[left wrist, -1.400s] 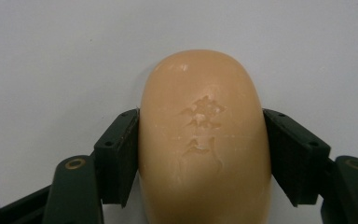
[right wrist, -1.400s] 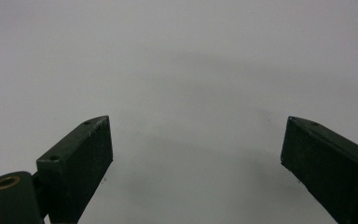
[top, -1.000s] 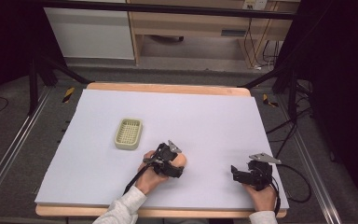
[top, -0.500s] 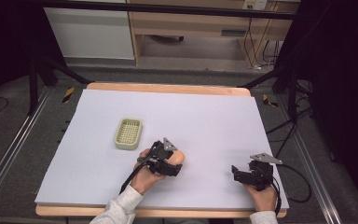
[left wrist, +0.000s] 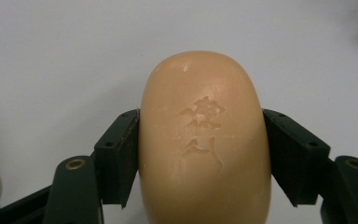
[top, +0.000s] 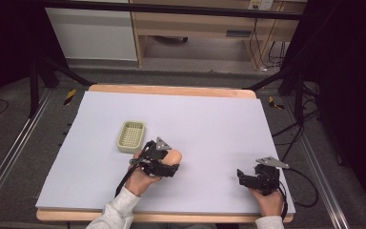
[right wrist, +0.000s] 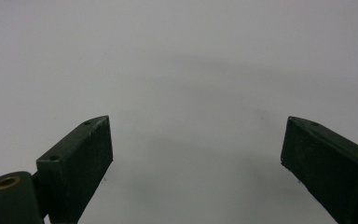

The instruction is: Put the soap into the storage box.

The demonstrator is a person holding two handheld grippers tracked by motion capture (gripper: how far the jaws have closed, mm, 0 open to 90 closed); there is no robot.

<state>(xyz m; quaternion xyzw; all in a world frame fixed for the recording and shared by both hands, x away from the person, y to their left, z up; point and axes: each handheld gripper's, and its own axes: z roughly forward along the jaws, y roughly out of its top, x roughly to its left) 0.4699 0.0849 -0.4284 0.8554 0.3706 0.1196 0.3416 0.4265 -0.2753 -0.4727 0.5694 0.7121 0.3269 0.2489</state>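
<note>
An orange-tan oval bar of soap [left wrist: 204,140] with a stamped mark on top is clamped between the two black jaws of my left gripper [left wrist: 200,154]. In the high view the soap [top: 174,156] sticks out to the right of the left gripper [top: 170,164], just right of a pale green soap dish [top: 131,136] with a slotted floor. My right gripper [top: 240,175] rests near the table's front right, pointing left. Its jaws stand wide apart over bare white surface in the right gripper view [right wrist: 196,163].
A white sheet [top: 219,124] covers the wooden table, whose rim [top: 171,89] shows at the far edge. Black stand legs and cables lie on the floor around the table, and a cabinet stands behind it.
My left gripper has moved up the picture and slightly left with the soap, closer to the dish. The right gripper has stayed put.
</note>
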